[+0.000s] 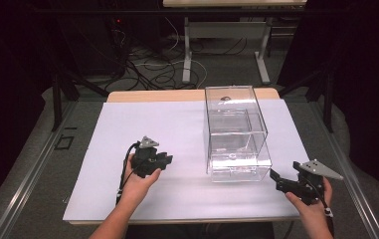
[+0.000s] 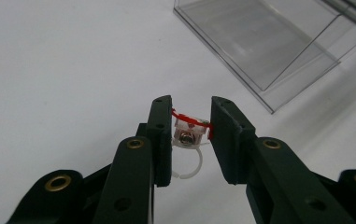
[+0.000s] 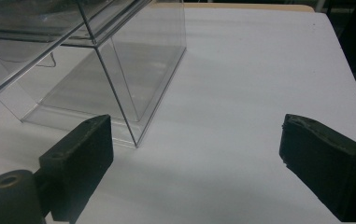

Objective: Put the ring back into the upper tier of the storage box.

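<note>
My left gripper (image 2: 191, 103) (image 1: 166, 160) is shut on a small toy ring (image 2: 189, 135): a white plastic band with a red-edged top and a shiny stone, pinched between the two black jaws above the white table. A clear plastic box (image 1: 234, 132) (image 2: 264, 42) (image 3: 87, 60) with inner shelves stands on the table right of centre. In the high view the left gripper is to the box's left, a hand's width away. My right gripper (image 1: 278, 180) (image 3: 194, 154) stands open by the box's near right corner, with nothing between its jaws.
A white sheet (image 1: 127, 129) covers the wooden table (image 1: 152, 95), with bare room on its left half. Beyond the far edge lie cables (image 1: 152, 67) on the floor and a desk's legs (image 1: 188, 50). Dark rails run along both sides.
</note>
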{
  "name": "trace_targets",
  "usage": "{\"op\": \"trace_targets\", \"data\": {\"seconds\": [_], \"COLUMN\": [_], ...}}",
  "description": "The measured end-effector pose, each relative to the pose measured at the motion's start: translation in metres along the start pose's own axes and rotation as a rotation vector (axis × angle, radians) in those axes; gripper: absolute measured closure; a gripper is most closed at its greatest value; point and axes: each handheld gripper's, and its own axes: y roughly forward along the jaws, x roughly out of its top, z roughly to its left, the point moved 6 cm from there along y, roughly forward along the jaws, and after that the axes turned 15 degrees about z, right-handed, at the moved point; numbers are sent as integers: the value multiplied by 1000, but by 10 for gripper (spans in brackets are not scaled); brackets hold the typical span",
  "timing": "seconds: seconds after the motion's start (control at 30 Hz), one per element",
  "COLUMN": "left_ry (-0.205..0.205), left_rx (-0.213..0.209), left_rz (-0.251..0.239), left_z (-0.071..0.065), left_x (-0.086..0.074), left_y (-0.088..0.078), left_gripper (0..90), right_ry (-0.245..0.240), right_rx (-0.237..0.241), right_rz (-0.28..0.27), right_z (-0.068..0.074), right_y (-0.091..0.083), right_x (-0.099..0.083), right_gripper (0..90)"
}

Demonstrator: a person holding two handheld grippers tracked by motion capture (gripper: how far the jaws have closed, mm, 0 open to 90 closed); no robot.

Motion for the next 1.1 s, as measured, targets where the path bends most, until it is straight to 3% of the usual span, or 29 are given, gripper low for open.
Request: {"op": "trace_targets", "data": {"seconds": [0.33, 0.6, 0.63, 0.67, 0.8, 0.83, 0.87, 1.1], "left_ry": [45, 53, 58, 58, 69, 69, 69, 76], "left_rx": [-20, -25, -30, -33, -51, -55, -54, -72], "left_rz": [-30, -87, -87, -94, -105, -113, -116, -151], "left_z": [-11, -22, -23, -25, -30, -31, -33, -39], "left_x": [-1, -4, -4, -4, -7, -7, -8, -10], "left_y": [-21, -36, -38, -40, -48, -50, -52, -64], "left_gripper": [706, 707, 707, 707, 708, 707, 707, 708], "right_ry": [10, 0, 5, 20, 2, -2, 5, 1], "right_rx": [10, 3, 0, 7, 2, 0, 3, 8], "right_rz": [1, 5, -28, -25, -27, 1, -25, -6], "right_z": [2, 1, 2, 3, 2, 2, 2, 3], "right_y": [1, 0, 3, 3, 3, 1, 3, 2], "right_x": [0, 0, 1, 1, 2, 0, 2, 1], "right_gripper": [96, 96, 96, 96, 96, 96, 96, 96]}}
